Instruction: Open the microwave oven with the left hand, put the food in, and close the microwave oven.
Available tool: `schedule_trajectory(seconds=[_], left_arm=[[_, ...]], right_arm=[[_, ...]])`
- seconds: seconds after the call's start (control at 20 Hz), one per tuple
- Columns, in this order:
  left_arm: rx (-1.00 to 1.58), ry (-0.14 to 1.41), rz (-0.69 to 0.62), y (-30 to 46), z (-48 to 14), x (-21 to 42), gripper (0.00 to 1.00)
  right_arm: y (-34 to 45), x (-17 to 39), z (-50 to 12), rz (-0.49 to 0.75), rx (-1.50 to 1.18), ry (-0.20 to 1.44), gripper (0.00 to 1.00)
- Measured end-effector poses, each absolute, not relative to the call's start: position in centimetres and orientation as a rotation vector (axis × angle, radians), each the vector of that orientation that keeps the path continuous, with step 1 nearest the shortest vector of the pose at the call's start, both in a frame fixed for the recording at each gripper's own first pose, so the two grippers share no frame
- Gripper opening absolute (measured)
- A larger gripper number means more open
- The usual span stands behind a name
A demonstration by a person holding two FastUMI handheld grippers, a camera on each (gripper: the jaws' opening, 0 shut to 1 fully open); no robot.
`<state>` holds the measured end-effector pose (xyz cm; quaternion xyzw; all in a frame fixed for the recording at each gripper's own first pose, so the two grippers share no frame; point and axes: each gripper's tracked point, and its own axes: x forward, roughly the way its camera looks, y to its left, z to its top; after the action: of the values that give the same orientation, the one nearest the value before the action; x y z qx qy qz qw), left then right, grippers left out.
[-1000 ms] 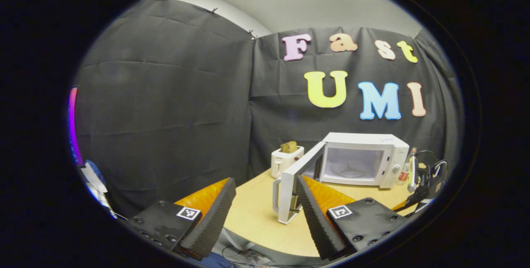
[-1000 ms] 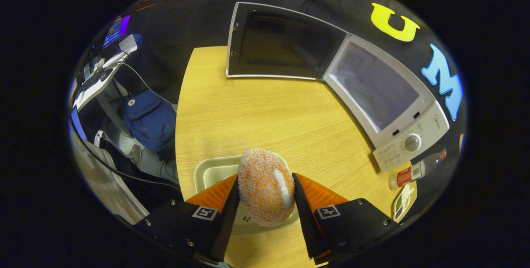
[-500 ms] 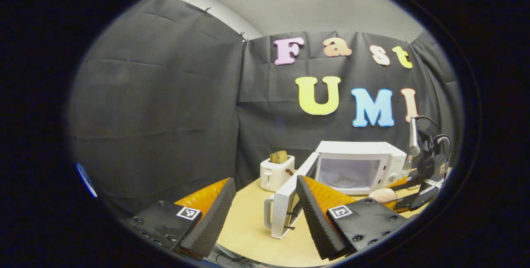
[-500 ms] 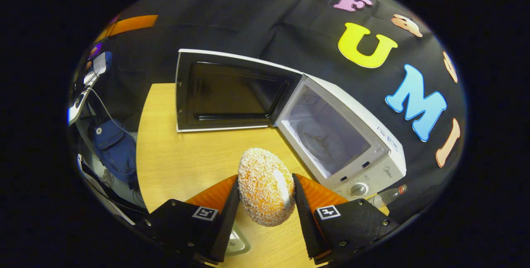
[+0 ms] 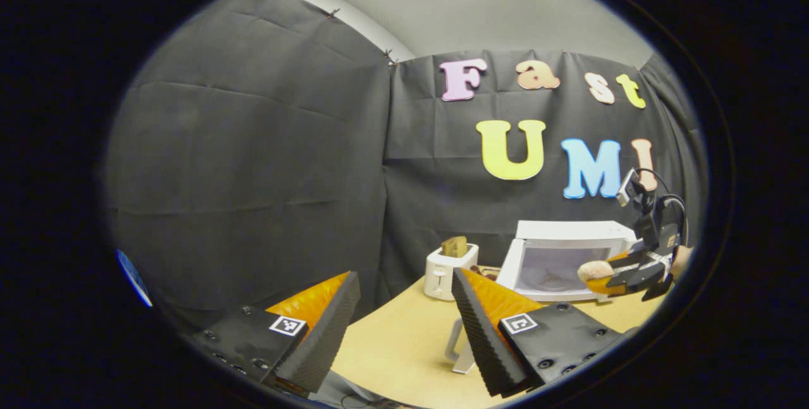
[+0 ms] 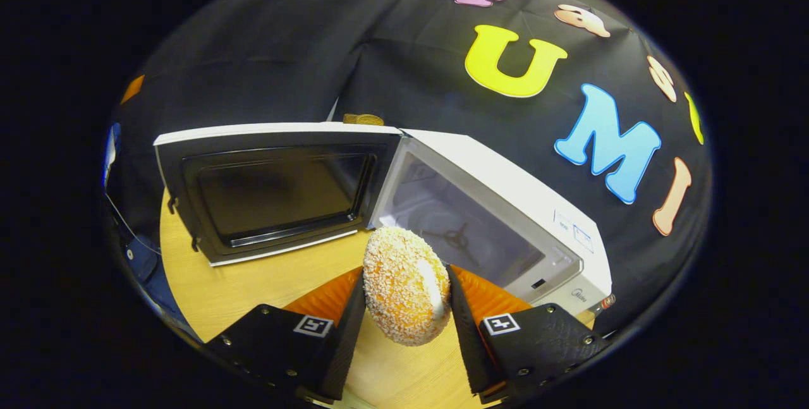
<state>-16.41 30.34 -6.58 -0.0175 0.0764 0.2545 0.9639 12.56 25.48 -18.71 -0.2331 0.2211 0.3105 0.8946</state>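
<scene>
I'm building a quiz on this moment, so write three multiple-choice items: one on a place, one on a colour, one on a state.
1. Where is the bun?
A. between the right gripper's fingers
B. on the microwave's turntable
C. in the toaster

2. What colour is the microwave's casing?
A. red
B. white
C. green

3. How does the microwave door stand?
A. shut
B. swung open
C. taken off

Key:
1 A, both fingers press on the bun's sides in front of the oven's mouth.
2 B, its top and front frame are white in both views.
3 B, it hangs out to the side on its hinge and the inside of the oven shows.
</scene>
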Motion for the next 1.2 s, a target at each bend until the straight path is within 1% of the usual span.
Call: schedule_trajectory(seconds=[0.15, 0.25, 0.4, 0.6, 0.75, 0.85, 0.9, 1.05, 1.2], left_arm=[[-0.042, 0.162, 0.542, 32.3, -7.3, -16.6, 0.95], [-0.05, 0.176, 0.56, 33.5, -8.0, -17.1, 0.96], [-0.042, 0.214, 0.592, 35.1, -9.3, -18.0, 0.95], [-0.017, 0.286, 0.629, 37.3, -11.2, -19.3, 0.95], [0.0, 0.326, 0.645, 38.2, -12.1, -19.6, 0.98], [0.016, 0.336, 0.649, 38.4, -12.1, -19.6, 0.96], [0.025, 0.343, 0.652, 38.6, -12.1, -19.7, 0.95], [0.026, 0.364, 0.65, 38.3, -12.8, -19.6, 0.99], [0.012, 0.381, 0.646, 38.1, -13.5, -19.2, 0.96]], right_arm=[[26.7, 15.4, -20.2, 0.616, -0.538, 0.441, 0.71], [27.1, 17.6, -21.5, 0.599, -0.595, 0.432, 0.71], [27.1, 20.7, -24.0, 0.566, -0.685, 0.424, 0.71], [27.3, 24.4, -26.6, 0.515, -0.722, 0.408, 0.72], [27.9, 27.2, -28.1, 0.504, -0.788, 0.372, 0.71], [28.3, 29.0, -28.6, 0.494, -0.815, 0.356, 0.71], [28.5, 29.7, -28.8, 0.491, -0.824, 0.354, 0.71], [29.0, 31.4, -30.0, 0.487, -0.884, 0.349, 0.71], [29.2, 31.9, -31.2, 0.497, -0.939, 0.354, 0.71]])
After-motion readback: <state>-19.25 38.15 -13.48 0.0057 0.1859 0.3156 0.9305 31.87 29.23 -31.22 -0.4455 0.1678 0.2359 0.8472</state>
